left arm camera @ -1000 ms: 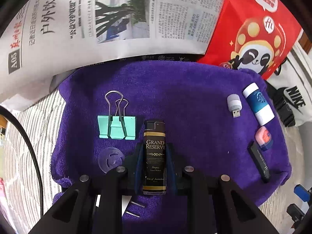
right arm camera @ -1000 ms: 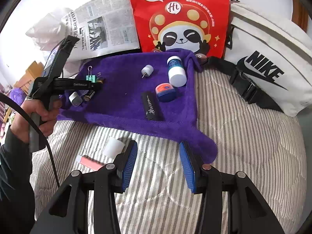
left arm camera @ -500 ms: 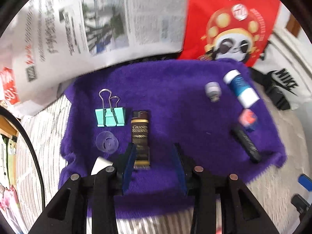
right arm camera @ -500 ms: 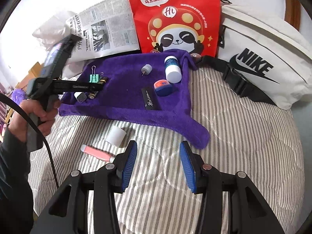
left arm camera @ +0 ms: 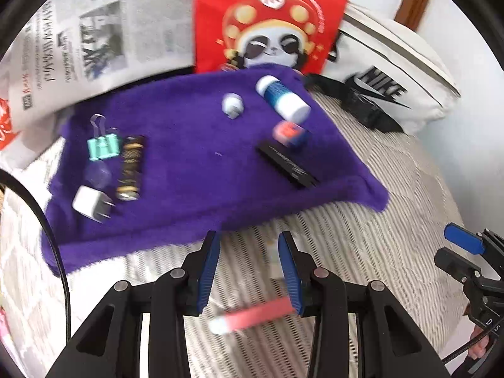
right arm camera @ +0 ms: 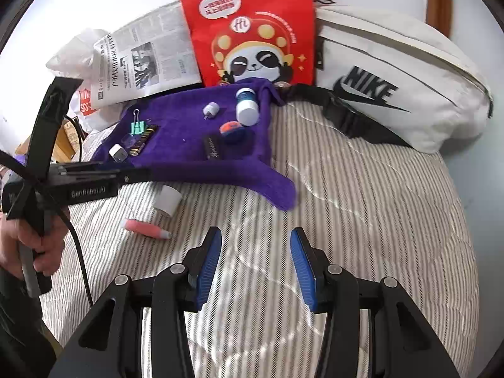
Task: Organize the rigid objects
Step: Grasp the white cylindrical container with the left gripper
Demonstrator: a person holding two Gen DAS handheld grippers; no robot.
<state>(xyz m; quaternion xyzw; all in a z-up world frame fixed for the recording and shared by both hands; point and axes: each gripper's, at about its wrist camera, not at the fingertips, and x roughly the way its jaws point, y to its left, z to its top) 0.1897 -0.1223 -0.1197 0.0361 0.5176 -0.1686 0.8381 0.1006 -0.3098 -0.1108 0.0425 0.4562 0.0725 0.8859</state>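
Note:
A purple towel [left arm camera: 195, 145] [right arm camera: 189, 154] lies on the striped bed. On it lie a teal binder clip [left arm camera: 104, 146], a black-and-gold lighter [left arm camera: 130, 168], a white plug [left arm camera: 89, 204], a blue-and-white tube [left arm camera: 282, 99], a black bar [left arm camera: 286, 165] and other small items. My left gripper [left arm camera: 249, 264] is open and empty, just above a pink tube [left arm camera: 252, 315] [right arm camera: 146, 228] on the bed. A white cap [right arm camera: 168, 201] lies near the towel edge. My right gripper [right arm camera: 255, 264] is open and empty over the bare bed.
A red panda bag [right arm camera: 252, 28], a newspaper [right arm camera: 148, 60] and a white Nike bag [right arm camera: 397, 75] stand behind the towel. The left gripper's body [right arm camera: 85, 186] and the hand holding it fill the left of the right wrist view.
My left gripper let go of the lighter on the towel, opened, and pulled back off the towel to above the pink tube. My right gripper drew back a little.

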